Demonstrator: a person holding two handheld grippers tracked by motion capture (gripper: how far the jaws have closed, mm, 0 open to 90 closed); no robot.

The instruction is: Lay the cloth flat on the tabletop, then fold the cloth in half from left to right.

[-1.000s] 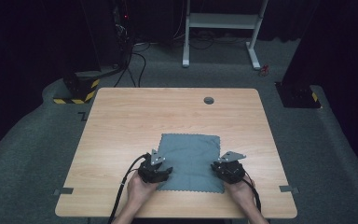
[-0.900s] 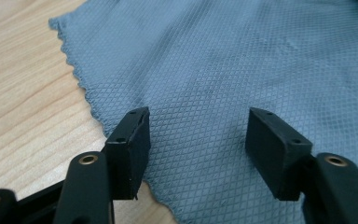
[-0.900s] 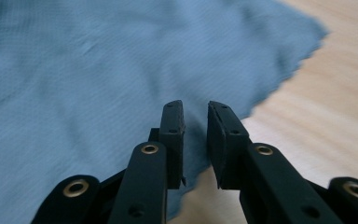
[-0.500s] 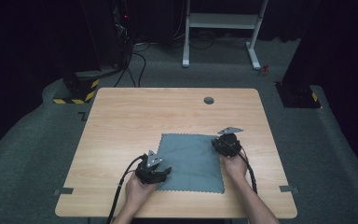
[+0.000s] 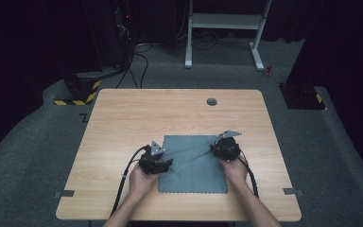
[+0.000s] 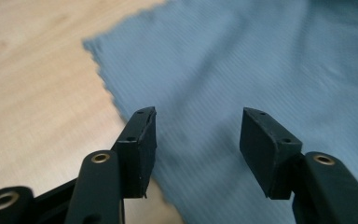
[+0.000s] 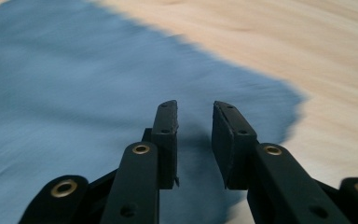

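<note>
A grey-blue cloth (image 5: 191,165) lies flat on the near middle of the wooden table (image 5: 170,113). My left gripper (image 5: 166,163) is at the cloth's left edge. In the left gripper view its jaws (image 6: 196,114) stand open just above the cloth (image 6: 242,60) and have just been closing, with nothing between them. My right gripper (image 5: 217,147) sits near the cloth's far right corner. In the right gripper view its jaws (image 7: 193,106) have a narrow gap over the cloth (image 7: 74,84). They have just been opening and hold nothing.
A round dark cable hole (image 5: 211,101) sits in the table's far side. Grey tape marks (image 5: 64,194) (image 5: 292,191) lie near the front corners. Behind the table stand a white frame (image 5: 224,21) and floor cables (image 5: 132,61).
My right gripper has moved away from me along the cloth's right edge to its far corner. My left gripper has shifted a little farther along the left edge.
</note>
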